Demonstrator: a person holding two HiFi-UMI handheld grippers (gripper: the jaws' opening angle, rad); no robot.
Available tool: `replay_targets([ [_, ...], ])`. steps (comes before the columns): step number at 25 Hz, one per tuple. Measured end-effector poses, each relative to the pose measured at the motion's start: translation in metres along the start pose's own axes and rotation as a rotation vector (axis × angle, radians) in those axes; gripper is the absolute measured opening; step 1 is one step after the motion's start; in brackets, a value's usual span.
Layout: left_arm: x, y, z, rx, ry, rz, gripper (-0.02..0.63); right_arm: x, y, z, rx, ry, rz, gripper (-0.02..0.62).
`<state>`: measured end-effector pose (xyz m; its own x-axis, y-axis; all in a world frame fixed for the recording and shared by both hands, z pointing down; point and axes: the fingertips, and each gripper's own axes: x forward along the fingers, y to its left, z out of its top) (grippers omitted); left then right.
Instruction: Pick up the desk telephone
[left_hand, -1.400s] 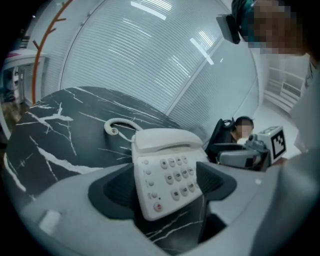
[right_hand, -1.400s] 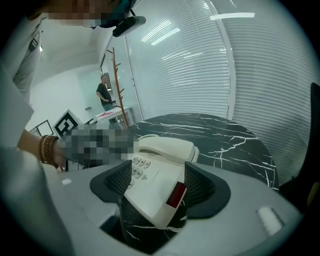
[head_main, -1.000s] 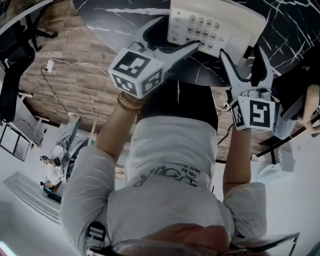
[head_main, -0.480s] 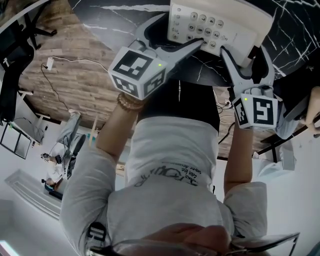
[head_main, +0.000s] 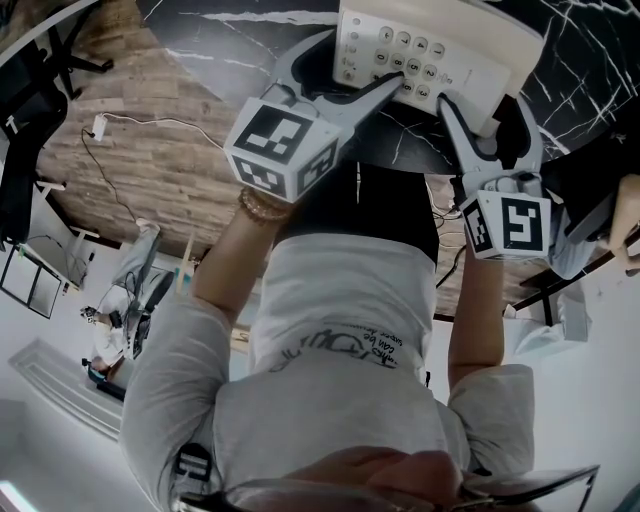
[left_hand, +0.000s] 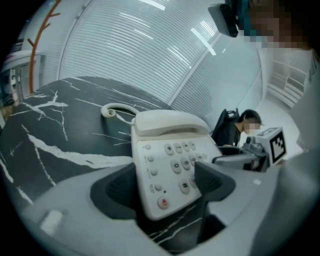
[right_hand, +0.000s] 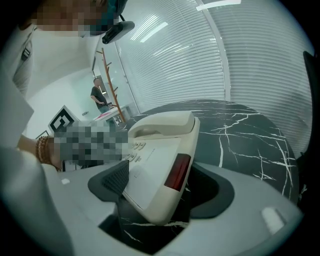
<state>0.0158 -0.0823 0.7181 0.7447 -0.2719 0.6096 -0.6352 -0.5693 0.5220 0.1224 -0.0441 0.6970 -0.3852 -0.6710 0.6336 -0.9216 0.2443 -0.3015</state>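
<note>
A cream desk telephone with its handset on the cradle rests on the black marble table. My left gripper straddles the phone's near left corner. In the left gripper view its closing jaws flank the keypad end, and no firm press shows. My right gripper straddles the phone's right side. In the right gripper view the closing jaws have the cream body with its red panel between them.
A coiled cord runs from the phone's far end across the table. The table's round edge lies just in front of my torso. Below are a wooden floor with a loose cable and a dark chair. A seated person is beyond the table.
Both pairs of jaws have narrowed slightly around the phone. The hands have hardly shifted, and the phone lies where it was.
</note>
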Motion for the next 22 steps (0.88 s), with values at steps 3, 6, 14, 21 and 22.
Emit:
replay_targets([
  [3, -0.002, 0.0, -0.001, -0.001, 0.002, 0.005, 0.368, -0.001, 0.003, 0.0, 0.007, 0.0, -0.002, 0.371],
  [6, -0.004, 0.001, 0.002, -0.003, -0.005, 0.01, 0.37, -0.001, 0.005, 0.002, 0.011, -0.004, 0.002, 0.371],
  [14, -0.023, -0.009, 0.023, 0.017, -0.015, 0.018, 0.37, -0.014, 0.014, 0.024, 0.016, -0.022, 0.007, 0.373],
  [21, -0.045, -0.024, 0.061, 0.043, -0.044, 0.035, 0.371, -0.032, 0.025, 0.063, 0.007, -0.064, 0.009, 0.373],
  [22, -0.049, -0.027, 0.066, 0.045, -0.048, 0.036, 0.371, -0.035, 0.027, 0.069, 0.005, -0.068, 0.009, 0.373],
])
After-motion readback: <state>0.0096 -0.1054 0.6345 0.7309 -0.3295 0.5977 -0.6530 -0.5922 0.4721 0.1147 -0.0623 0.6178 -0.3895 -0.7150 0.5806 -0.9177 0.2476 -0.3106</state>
